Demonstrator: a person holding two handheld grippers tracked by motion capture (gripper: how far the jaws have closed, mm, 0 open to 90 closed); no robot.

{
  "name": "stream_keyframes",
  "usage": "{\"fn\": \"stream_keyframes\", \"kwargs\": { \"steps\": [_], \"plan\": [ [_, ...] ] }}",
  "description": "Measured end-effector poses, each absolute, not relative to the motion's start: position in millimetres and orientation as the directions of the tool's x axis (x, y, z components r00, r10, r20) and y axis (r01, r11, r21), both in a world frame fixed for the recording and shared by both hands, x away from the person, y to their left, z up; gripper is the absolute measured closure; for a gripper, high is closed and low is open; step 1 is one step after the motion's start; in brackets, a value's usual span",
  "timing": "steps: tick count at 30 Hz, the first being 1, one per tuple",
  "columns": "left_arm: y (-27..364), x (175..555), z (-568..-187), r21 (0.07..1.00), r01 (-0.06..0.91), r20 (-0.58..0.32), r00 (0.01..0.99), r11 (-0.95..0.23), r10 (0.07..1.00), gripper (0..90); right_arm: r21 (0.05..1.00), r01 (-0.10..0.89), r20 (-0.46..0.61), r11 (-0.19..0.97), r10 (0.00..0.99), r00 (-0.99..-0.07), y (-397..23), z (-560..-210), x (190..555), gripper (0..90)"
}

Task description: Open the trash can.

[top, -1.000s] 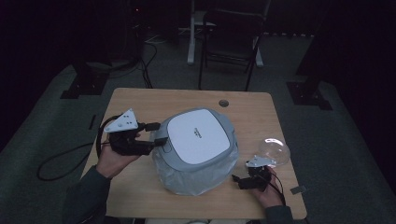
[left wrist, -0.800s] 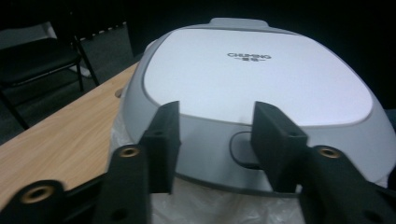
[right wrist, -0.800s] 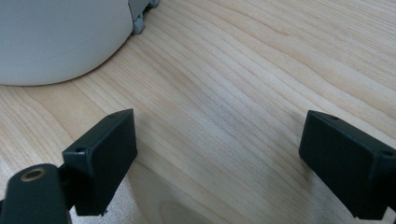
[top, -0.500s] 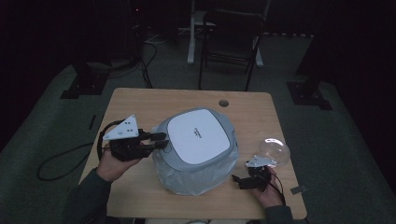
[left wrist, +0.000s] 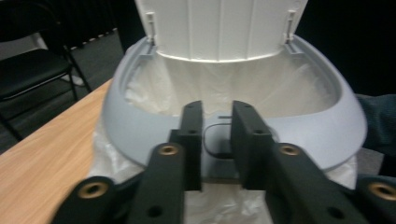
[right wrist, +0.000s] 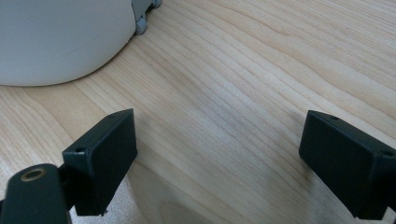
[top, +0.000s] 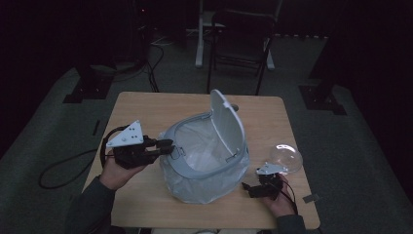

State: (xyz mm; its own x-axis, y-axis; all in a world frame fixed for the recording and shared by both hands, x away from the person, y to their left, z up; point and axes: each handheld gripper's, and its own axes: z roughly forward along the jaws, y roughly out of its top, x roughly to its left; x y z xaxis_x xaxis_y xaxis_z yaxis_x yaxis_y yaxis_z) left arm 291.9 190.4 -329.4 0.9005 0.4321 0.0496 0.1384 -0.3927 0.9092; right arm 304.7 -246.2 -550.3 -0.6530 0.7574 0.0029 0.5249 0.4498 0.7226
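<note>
A grey bin (top: 195,170) with a white liner (left wrist: 261,88) stands mid-table, its white lid (top: 228,127) swung upright. My left gripper (top: 170,146) is held level against the bin's front rim (left wrist: 303,126). Its jaws have just been closing and now stand a narrow gap apart (left wrist: 217,140). Through that gap I see the dark latch button (left wrist: 210,148), which lies behind the jaws, not pinched by them. My right gripper (top: 248,189) rests low at the bin's right front. It is wide open (right wrist: 224,154) over bare wood, with the bin's wall (right wrist: 56,37) to its left.
A clear glass dome (top: 286,157) sits on the table beside the right hand. The wooden table (top: 146,107) has free room at the back and left. A chair (top: 243,44) and stand bases are on the floor beyond it, and a cable trails off the left edge.
The bin's lid, flat and closed before, has sprung upright. The left gripper edged right onto the bin's front and its jaws narrowed. The right hand kept still.
</note>
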Motion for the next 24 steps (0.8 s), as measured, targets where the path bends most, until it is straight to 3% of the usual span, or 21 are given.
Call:
{"fn": "stream_keyframes", "kwargs": {
  "steps": [6, 12, 17, 24],
  "plan": [
    [212.0, 303.6, -330.7, 0.94, 0.153, 0.033, 0.848, -0.304, 0.529, 60.3, 0.723, 0.525, 0.003, 0.45, 0.758, -0.653, -246.2, -550.3, 304.8, 10.5],
    [242.1, 319.7, -347.0, 0.945, 0.212, 0.008, 0.748, -0.251, 0.664, 57.7, 0.729, 0.532, 0.003, 0.431, 0.775, -0.632, -247.1, -549.8, 302.5, 16.5],
    [251.0, 334.1, -376.8, 0.916, 0.302, -0.002, 0.663, -0.265, 0.749, 55.4, 0.723, 0.546, 0.004, 0.424, 0.787, -0.617, -247.0, -546.5, 300.5, 28.3],
    [258.0, 348.5, -420.3, 0.896, 0.378, -0.055, 0.615, -0.234, 0.786, 51.4, 0.722, 0.547, 0.002, 0.424, 0.789, -0.615, -246.7, -546.3, 300.1, 28.3]
  ]
}}
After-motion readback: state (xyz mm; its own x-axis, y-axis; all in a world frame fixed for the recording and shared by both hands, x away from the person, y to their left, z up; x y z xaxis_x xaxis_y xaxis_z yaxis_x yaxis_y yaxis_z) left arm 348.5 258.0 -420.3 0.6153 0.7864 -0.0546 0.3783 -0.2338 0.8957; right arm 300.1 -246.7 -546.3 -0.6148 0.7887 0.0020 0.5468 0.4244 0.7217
